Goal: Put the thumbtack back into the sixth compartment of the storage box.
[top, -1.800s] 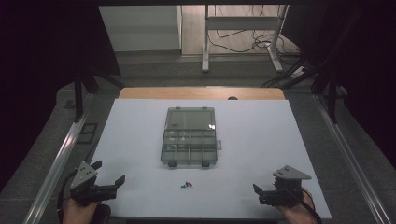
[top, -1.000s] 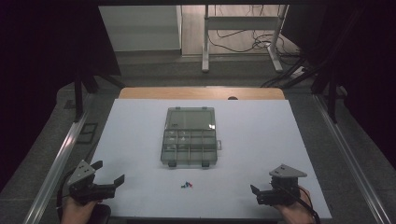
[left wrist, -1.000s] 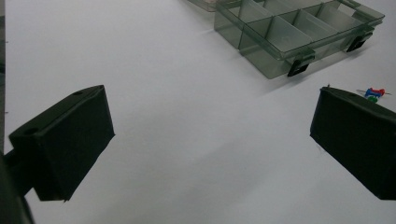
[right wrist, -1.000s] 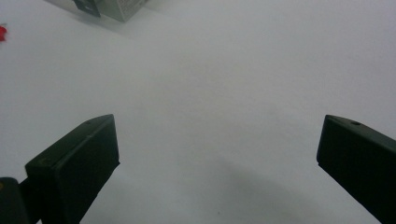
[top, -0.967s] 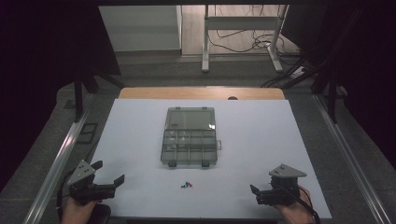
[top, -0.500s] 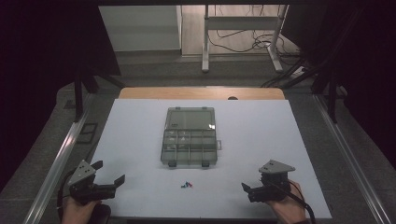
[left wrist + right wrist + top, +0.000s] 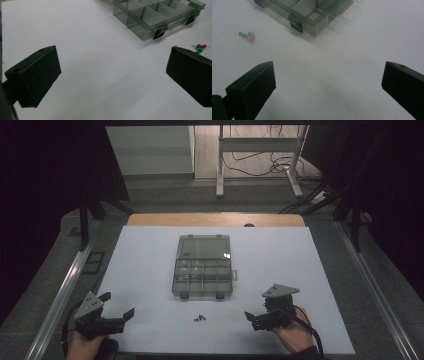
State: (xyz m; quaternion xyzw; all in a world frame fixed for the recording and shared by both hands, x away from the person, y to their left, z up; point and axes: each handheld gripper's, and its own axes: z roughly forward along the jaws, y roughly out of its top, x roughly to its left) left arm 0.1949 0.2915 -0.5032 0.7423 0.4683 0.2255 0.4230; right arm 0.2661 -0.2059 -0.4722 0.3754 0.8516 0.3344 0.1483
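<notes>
On the white table [image 7: 150, 270], both grippers sit wide open near the front edge, holding nothing.

Between them lies a small cluster of coloured push pins [image 7: 200, 318], just in front of the open clear compartment box [image 7: 203, 276] at the table's middle. Nearer the pins is the right gripper [image 7: 256, 319], its jaws spread and pointing toward them; the left gripper [image 7: 122, 316] rests well apart at the front left corner, jaws equally spread over bare table.
</notes>
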